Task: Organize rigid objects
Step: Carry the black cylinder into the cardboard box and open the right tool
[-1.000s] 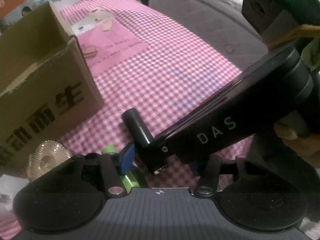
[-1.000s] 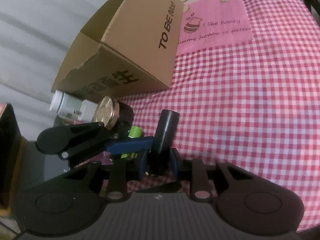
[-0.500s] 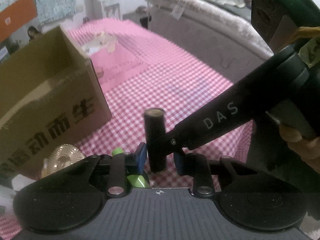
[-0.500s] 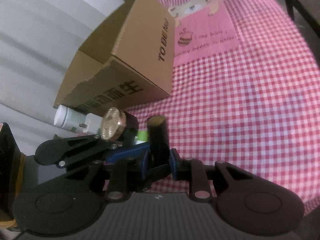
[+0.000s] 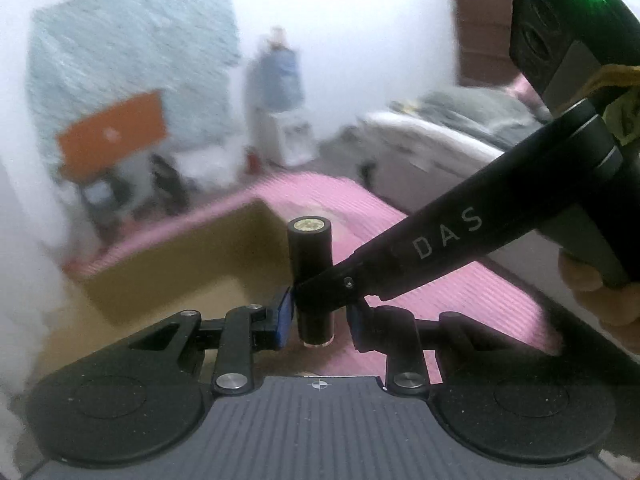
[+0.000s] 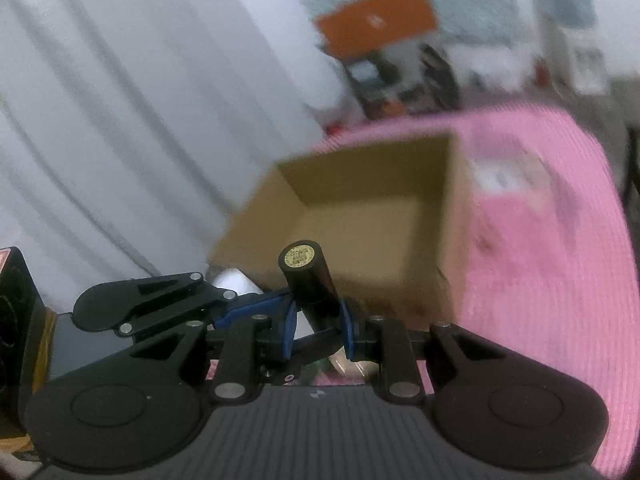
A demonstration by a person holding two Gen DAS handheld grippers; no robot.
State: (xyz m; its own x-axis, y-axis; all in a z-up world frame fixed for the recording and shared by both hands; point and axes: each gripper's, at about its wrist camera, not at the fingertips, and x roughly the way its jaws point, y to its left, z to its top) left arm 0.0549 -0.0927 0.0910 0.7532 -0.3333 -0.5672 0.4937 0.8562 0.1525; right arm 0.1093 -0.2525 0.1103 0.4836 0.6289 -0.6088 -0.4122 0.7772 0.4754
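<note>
A black cylinder (image 5: 310, 272) with a gold end cap is held up in the air by both grippers at once. In the left wrist view my left gripper (image 5: 320, 318) is shut on its lower part, blue pads on either side. My right gripper (image 5: 322, 292) reaches in from the right and clamps the same cylinder just above. In the right wrist view the black cylinder (image 6: 306, 276) leans away from me between the pads of my right gripper (image 6: 318, 330), with my left gripper (image 6: 286, 300) coming in from the left. Behind it gapes the open cardboard box (image 6: 360, 220).
The cardboard box (image 5: 180, 264) stands on a pink checked cloth (image 5: 460, 292) that covers the table. A white bottle (image 6: 234, 280) lies beside the box's near corner. A person's hand (image 5: 592, 292) holds the right gripper's handle. Blurred room furniture lies beyond.
My left gripper closed on the cylinder that the right one held. Both then rose with it off the cloth, the cylinder swung upright, and the views tipped up over the box's open top.
</note>
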